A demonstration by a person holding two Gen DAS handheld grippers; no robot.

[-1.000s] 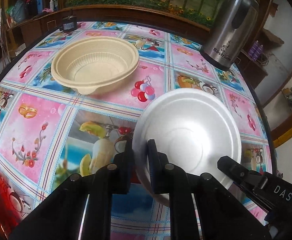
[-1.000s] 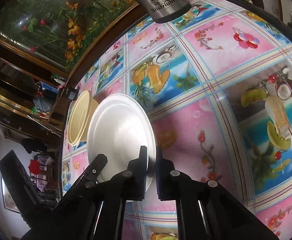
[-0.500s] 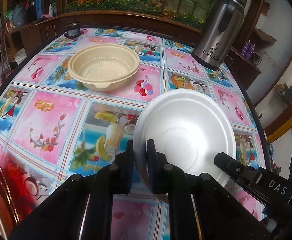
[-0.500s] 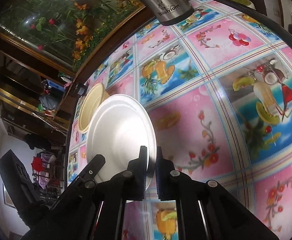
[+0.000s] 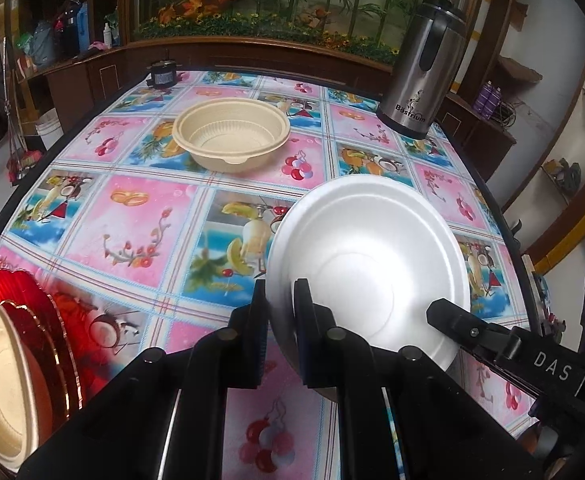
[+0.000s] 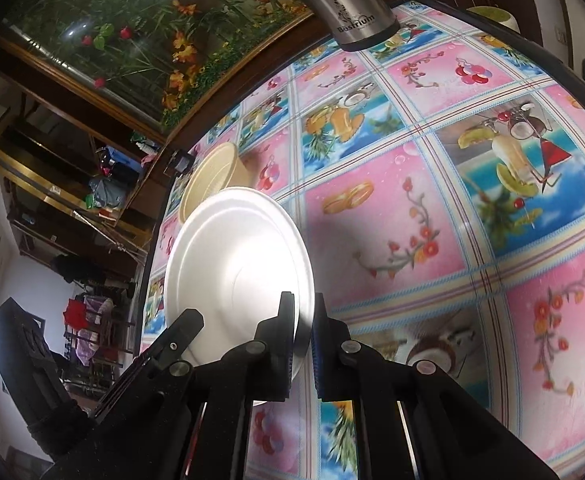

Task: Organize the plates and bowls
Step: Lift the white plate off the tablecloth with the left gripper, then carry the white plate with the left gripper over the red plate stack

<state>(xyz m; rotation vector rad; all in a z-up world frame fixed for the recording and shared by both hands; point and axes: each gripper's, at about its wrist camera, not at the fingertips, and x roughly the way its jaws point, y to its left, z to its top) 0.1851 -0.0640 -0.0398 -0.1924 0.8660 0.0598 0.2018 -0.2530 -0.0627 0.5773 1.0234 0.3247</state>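
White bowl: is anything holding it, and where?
Both grippers hold the white bowl by its rim: left gripper on one side, right gripper opposite.

**Worktop and what lies on it**

The worktop (image 5: 140, 216) wears a glossy cloth of pink and blue squares printed with fruit, drinks and flowers, and has a dark rim. A beige bowl (image 5: 231, 138) sits toward its far side. A steel flask (image 5: 424, 76) stands at the far right corner, a small black object (image 5: 163, 74) at the far left edge. At the near left, a red plate (image 5: 48, 320) carries a beige dish (image 5: 4, 380).
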